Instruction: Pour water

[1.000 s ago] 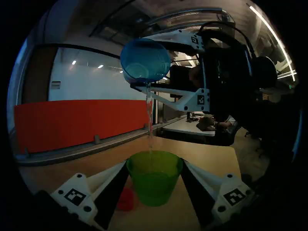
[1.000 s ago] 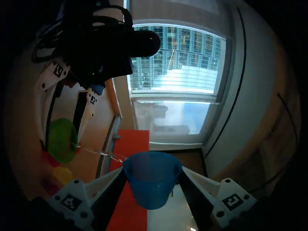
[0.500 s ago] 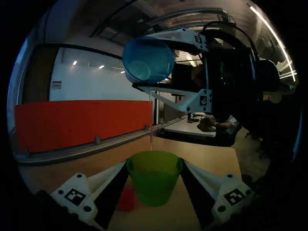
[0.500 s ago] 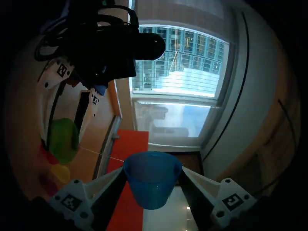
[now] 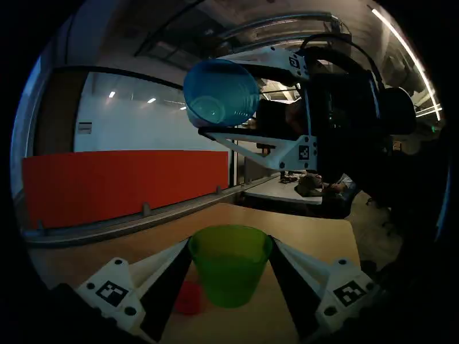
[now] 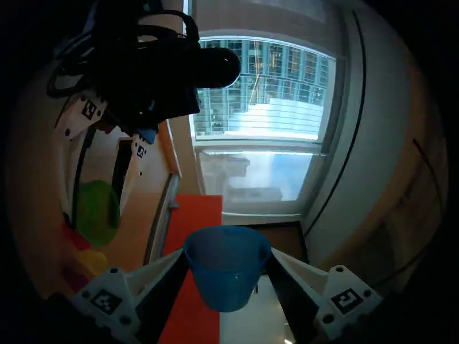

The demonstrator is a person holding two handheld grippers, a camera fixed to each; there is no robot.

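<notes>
Left gripper view puts the green cup (image 5: 230, 264) upright between the fingers of your left tool (image 5: 230, 247), both fingers pressing its wall just under the rim, over the near side of the counter (image 5: 310, 229). I cannot tell whether its base rests on the counter or hangs just above it. A small red piece (image 5: 187, 298) lies on the counter just beside the cup.

Above it, your right tool (image 6: 228, 256) is clenched on the blue cup (image 5: 221, 94), which is tipped on its side with its mouth facing this camera. No stream falls from its lip, and its inside looks empty or close to it. In the right gripper view the same cup sits between both fingers, held around the middle of its wall.

Both cups look like thin plastic: light, with walls that probably give under a squeeze. Keep the pressure modest, since a hard pinch would likely make the mouth go oval and could push water out of the green one. The green cup most likely carries the weight now, so expect it to want to slide down between the fingers. A hold high on the wall, where the taper widens, works in your favour. Any drips on the outside would make the plastic slippery, so move the green cup slowly and keep it level. The blue cup should handle as nearly weightless, so right it gently.
</notes>
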